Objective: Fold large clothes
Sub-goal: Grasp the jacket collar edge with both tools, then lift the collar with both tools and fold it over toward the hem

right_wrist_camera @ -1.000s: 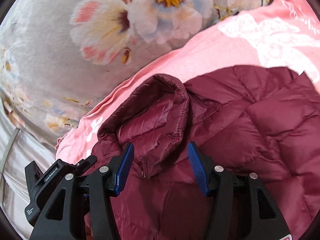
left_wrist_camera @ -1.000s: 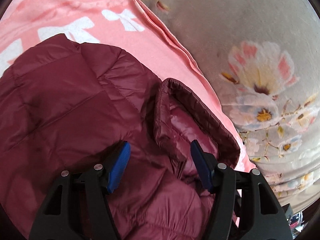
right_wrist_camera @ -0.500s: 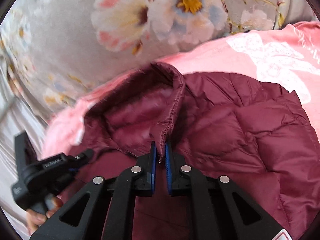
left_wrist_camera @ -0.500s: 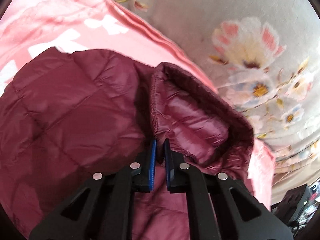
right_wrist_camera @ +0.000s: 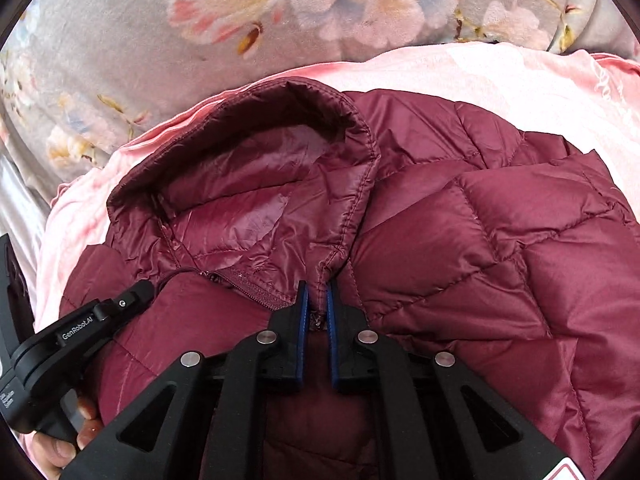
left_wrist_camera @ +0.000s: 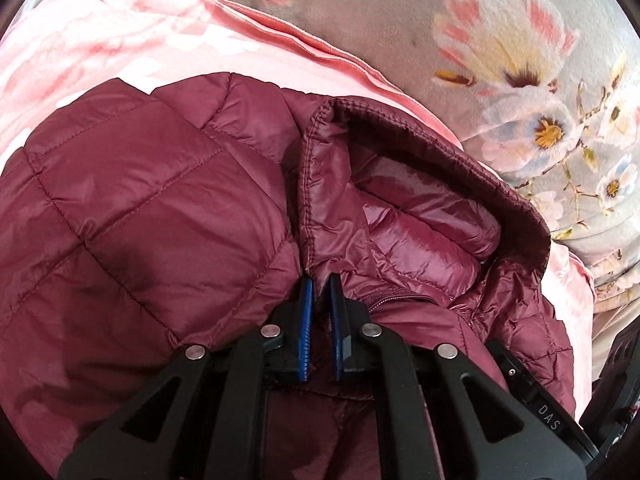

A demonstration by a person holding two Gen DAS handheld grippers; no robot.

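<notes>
Both fisheye views sit just behind their own black two-finger tools, looking steeply down and close. The left wrist view faces the maroon quilted puffer jacket (left_wrist_camera: 152, 216) from the collar's left end, the right wrist view from its right. Both share the stand-up collar (right_wrist_camera: 256, 184) and the pink blanket (left_wrist_camera: 120, 40) beneath.

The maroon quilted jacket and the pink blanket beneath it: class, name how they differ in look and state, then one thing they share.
The maroon jacket is shiny and stitched into puffy squares; the pink blanket is matte and soft, with pale white shapes. The jacket lies on top, with the left gripper and the right gripper pinching it at the collar's base; the blanket is spread underneath, ungripped. Both are soft textiles on the floral bedcover.
</notes>
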